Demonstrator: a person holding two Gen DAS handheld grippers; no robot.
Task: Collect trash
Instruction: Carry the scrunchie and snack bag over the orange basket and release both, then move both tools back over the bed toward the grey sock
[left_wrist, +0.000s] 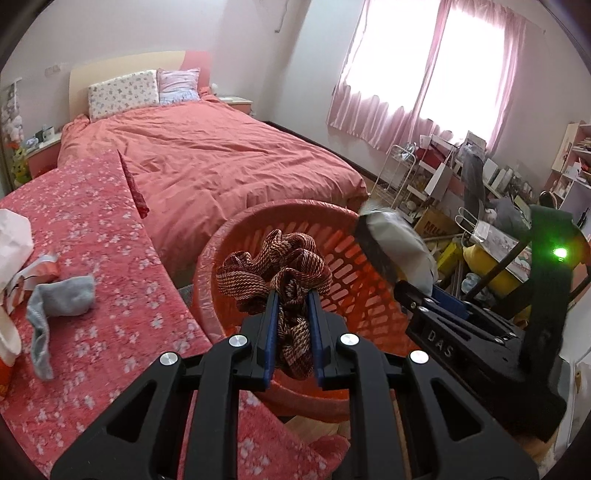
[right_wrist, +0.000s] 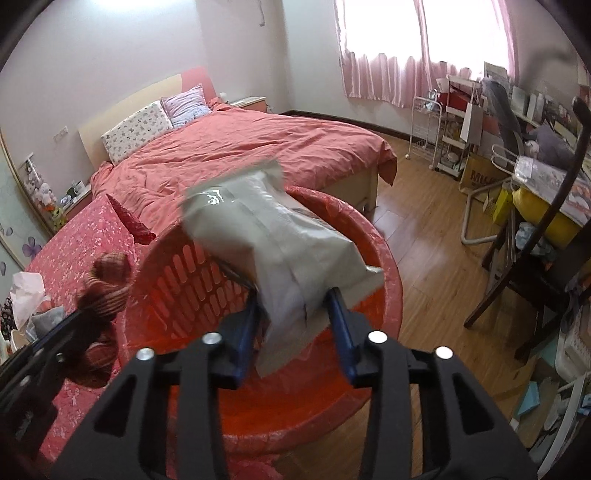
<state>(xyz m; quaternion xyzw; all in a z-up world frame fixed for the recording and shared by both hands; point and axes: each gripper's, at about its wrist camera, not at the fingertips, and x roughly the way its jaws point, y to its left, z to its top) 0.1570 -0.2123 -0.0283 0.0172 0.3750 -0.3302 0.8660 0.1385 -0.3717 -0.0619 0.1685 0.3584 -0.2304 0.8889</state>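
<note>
- While both grippers hang over it, the round orange slotted plastic basket (right_wrist: 177, 288) sits on the floor beside the pink flowered bedspread (left_wrist: 110, 258), likely serving as the trash bin.
- Right gripper (right_wrist: 293, 321): jaws clamp the grey, smooth, crinkled plastic mailer bag (right_wrist: 280, 240), held above the basket mouth, apparently for dropping.
- Left gripper (left_wrist: 291, 325): jaws pinch a brown-and-peach woven ruffled fabric scrunchie (left_wrist: 277, 262) over the rim.
- Grey soft knit sock (left_wrist: 62, 295) and crumpled wrappers lie on the bedspread, uncollected.
</note>
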